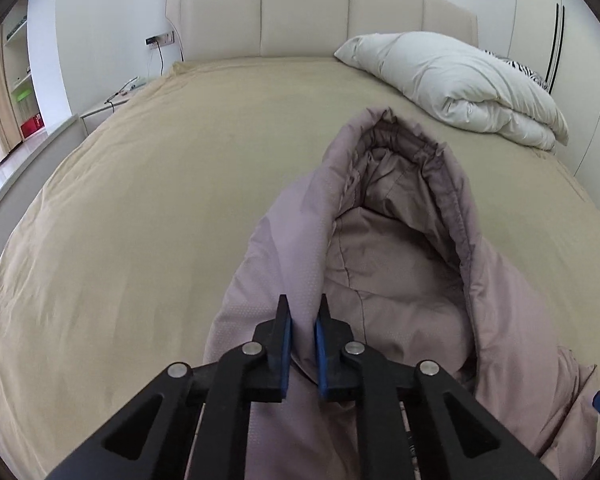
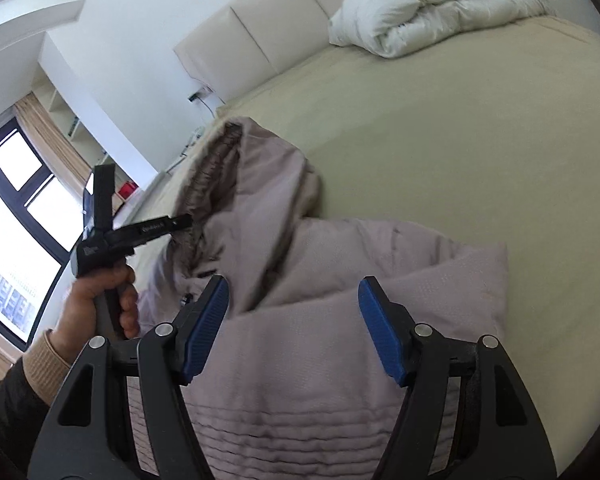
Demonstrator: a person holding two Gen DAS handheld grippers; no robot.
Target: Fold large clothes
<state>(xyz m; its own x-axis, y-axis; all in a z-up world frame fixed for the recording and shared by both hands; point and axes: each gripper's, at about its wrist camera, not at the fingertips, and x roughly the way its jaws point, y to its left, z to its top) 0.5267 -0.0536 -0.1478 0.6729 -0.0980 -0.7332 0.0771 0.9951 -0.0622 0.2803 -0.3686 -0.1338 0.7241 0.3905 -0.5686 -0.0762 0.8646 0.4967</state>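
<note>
Tongs: our left tongs (image 1: 304,312) pinched a fold of the puffy mauve hooded jacket (image 1: 400,260); our right tongs (image 2: 294,300) gaped wide above it, holding nothing.

A wide bed (image 1: 148,208) fills the room, its tan sheet (image 2: 460,152) smooth apart from light creases at the near left corner. A cream padded headboard (image 1: 304,12) stands against the white wall. Near it on the right a white duvet (image 1: 460,80) lies folded in a thick bundle, with a zebra-striped cushion (image 1: 520,66) just behind. A wall socket (image 1: 160,39) with a dangling cable sits beside the headboard, above a low nightstand (image 1: 100,110). Farther left are open shelves (image 1: 20,64), a red box (image 1: 32,125), beige curtains (image 2: 48,136) and a dark-framed window (image 2: 16,216).
</note>
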